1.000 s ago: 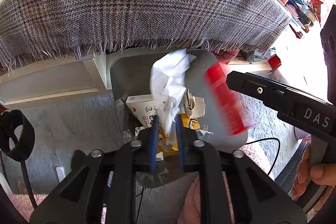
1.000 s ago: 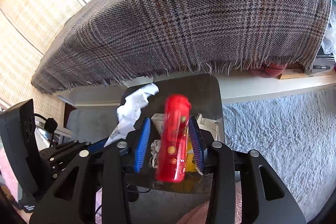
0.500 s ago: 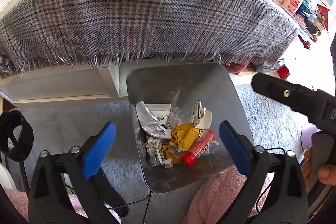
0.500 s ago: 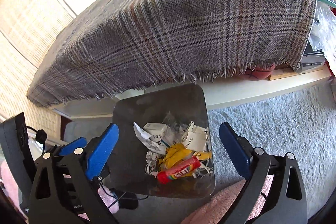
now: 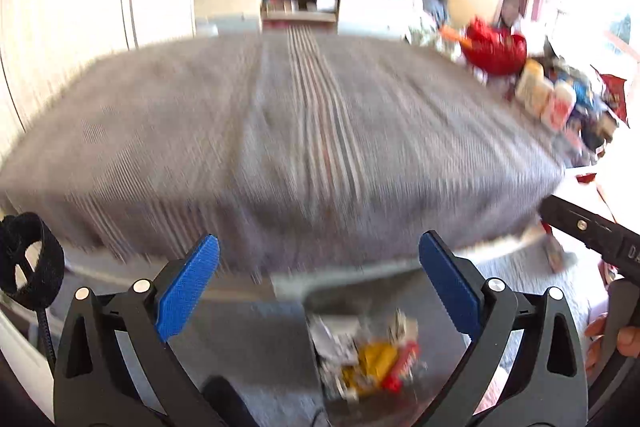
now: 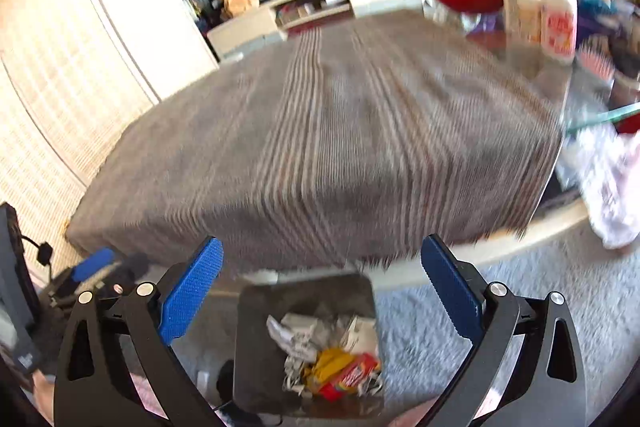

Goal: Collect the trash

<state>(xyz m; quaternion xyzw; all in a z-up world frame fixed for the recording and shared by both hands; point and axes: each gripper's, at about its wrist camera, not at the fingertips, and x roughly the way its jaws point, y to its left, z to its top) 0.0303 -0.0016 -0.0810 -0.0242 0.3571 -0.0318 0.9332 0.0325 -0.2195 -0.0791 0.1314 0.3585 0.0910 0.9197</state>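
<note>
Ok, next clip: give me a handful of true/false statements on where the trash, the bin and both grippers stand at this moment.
1. The left gripper is open with nothing between its fingers. True.
2. The right gripper is clamped on a red tube. False: it is open and holds nothing; the red tube lies in the bin.
3. The bin stands on the floor in front of the table's plaid cloth. True.
4. The bin is empty. False: it holds crumpled white paper, a yellow wrapper and the red tube.
5. Trash lies on the plaid cloth. False: none shows on the cloth, though the frames are blurred.
</note>
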